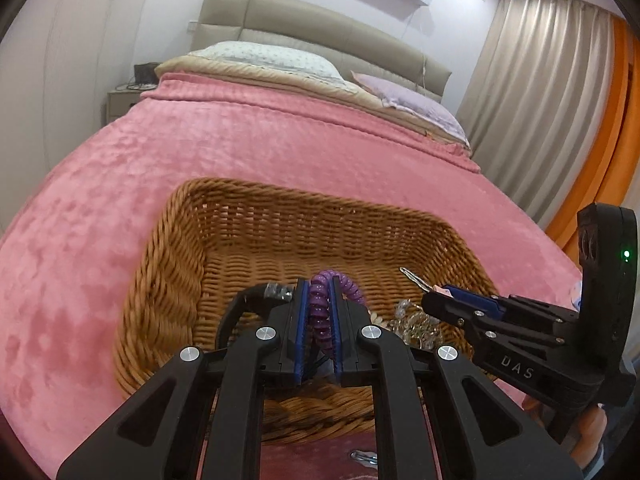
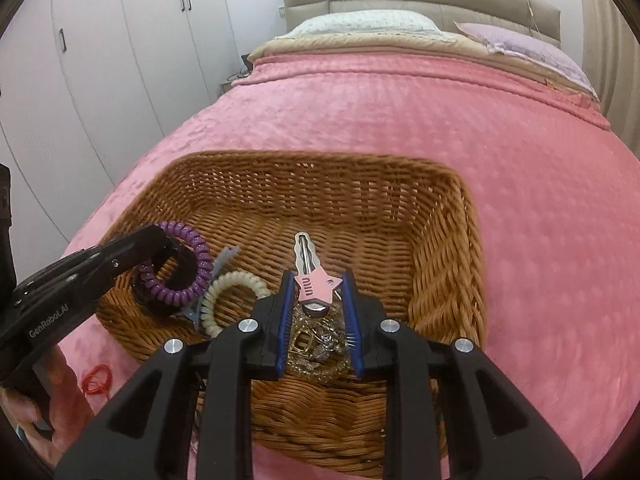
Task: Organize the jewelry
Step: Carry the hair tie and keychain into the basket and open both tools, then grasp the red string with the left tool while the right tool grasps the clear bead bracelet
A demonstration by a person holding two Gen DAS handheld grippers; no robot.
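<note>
A woven wicker basket (image 1: 280, 216) (image 2: 444, 240) sits on the pink bed. My left gripper (image 1: 319, 300) is shut on a purple spiral hair tie (image 1: 320, 312) and holds it over the basket's near left part; it also shows in the right wrist view (image 2: 188, 264). My right gripper (image 2: 317, 292) is shut on a pink star hair clip (image 2: 316, 284) with a silver prong, above a pile of gold and silver jewelry (image 2: 316, 344). A cream spiral hair tie (image 2: 232, 292) and a blue-grey clip (image 2: 222, 264) lie in the basket.
Pink blanket (image 2: 400, 112) covers the bed around the basket. A red elastic (image 2: 96, 378) lies on the blanket left of the basket. A metal clip (image 1: 364, 458) lies on the blanket in front of the basket. Pillows and headboard are at the far end.
</note>
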